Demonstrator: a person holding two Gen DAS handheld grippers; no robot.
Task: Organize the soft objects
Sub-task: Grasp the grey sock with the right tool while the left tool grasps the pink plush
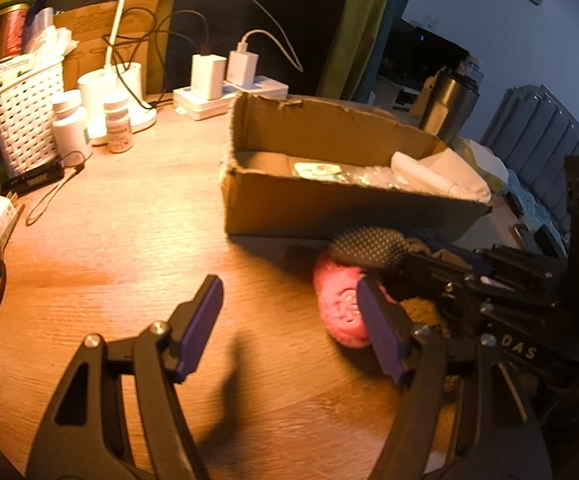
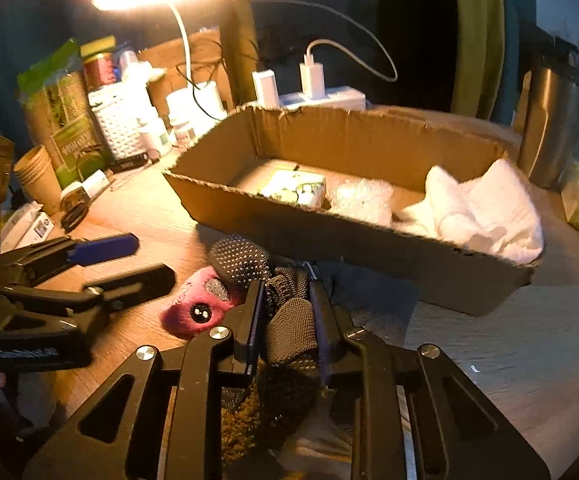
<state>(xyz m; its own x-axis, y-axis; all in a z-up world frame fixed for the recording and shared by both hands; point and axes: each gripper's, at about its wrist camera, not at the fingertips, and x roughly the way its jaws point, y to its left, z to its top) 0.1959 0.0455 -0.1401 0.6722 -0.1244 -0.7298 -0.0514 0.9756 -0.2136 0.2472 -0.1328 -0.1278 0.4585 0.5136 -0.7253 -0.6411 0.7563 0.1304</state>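
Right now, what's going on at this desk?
A person is sorting soft things into a cardboard box. The right gripper is shut on a dark knit glove from the pile in front of the box, beside a pink plush toy. The left gripper is open, holding nothing. A white towel already lies in the box.

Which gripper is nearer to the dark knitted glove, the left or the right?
Right. The right gripper is closed on the dark knitted glove in front of the cardboard box. The left gripper stands open beside it, by the pink plush toy.
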